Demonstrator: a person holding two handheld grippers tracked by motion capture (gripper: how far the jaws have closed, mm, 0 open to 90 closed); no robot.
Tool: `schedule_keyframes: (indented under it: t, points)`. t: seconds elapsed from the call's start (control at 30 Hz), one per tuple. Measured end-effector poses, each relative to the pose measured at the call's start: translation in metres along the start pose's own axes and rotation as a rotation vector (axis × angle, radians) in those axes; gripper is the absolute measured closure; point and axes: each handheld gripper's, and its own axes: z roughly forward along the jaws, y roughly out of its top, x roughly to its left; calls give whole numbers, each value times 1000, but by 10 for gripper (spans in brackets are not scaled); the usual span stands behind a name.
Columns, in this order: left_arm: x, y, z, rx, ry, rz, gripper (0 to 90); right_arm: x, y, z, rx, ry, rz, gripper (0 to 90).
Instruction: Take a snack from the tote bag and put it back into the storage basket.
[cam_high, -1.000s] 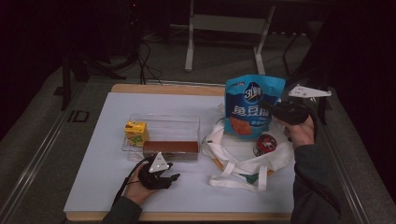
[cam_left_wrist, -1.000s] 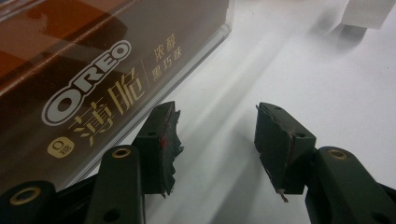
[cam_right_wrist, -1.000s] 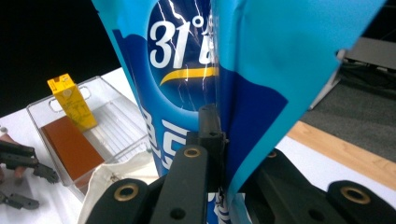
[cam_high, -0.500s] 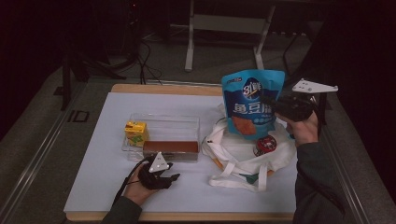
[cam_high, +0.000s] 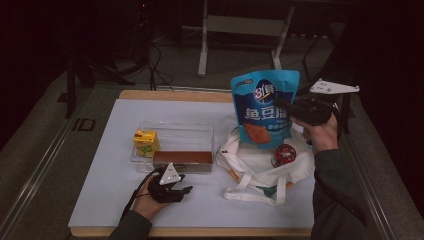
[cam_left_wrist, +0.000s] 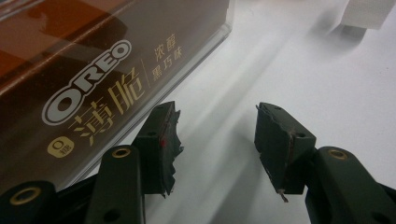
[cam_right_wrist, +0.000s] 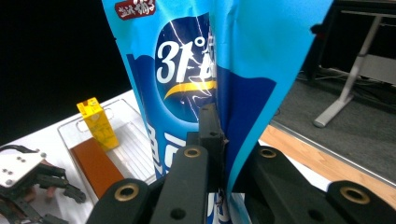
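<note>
Right gripper (cam_high: 295, 107) is clamped on the edge of the blue snack pouch (cam_high: 265, 107), holding it upright in the air above the white tote bag (cam_high: 260, 170); in the right gripper view (cam_right_wrist: 219, 140) the 2 jaws pinch the pouch's side fold. A red round tin (cam_high: 283, 155) lies on the tote bag, below the pouch. Left gripper (cam_high: 172, 187) rests on the bench (cam_high: 100, 185) well left of the tote bag, its jaws partway apart with nothing between them, just beside the brown Oreo box (cam_left_wrist: 70, 79) in the clear tray (cam_high: 200, 131). A yellow juice carton (cam_high: 145, 142) stands in the tray's left end.
</note>
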Motion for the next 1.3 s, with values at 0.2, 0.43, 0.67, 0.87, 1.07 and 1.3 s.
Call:
schedule_keyframes:
  t: [0.2, 0.43, 0.67, 0.87, 1.07, 1.3]
  points:
    - [1, 0, 0, -1, -3, -3, 487, 5, 5, 6, -15, 22, 9, 887]
    - [2, -1, -1, -13, -8, -15, 487, 12, 11, 14, -23, 51, 11, 887]
    - [3, -1, -2, -22, -15, -25, 487, 20, 18, 24, -37, 79, 18, 887]
    - [3, -1, -2, -23, -17, -27, 486, 25, 20, 36, -36, 97, 24, 887]
    - [4, -1, -2, -23, -19, -27, 486, 31, 23, 46, -39, 115, 31, 887]
    - [4, -1, -2, -24, -19, -28, 486, 38, 27, 57, -31, 130, 24, 887]
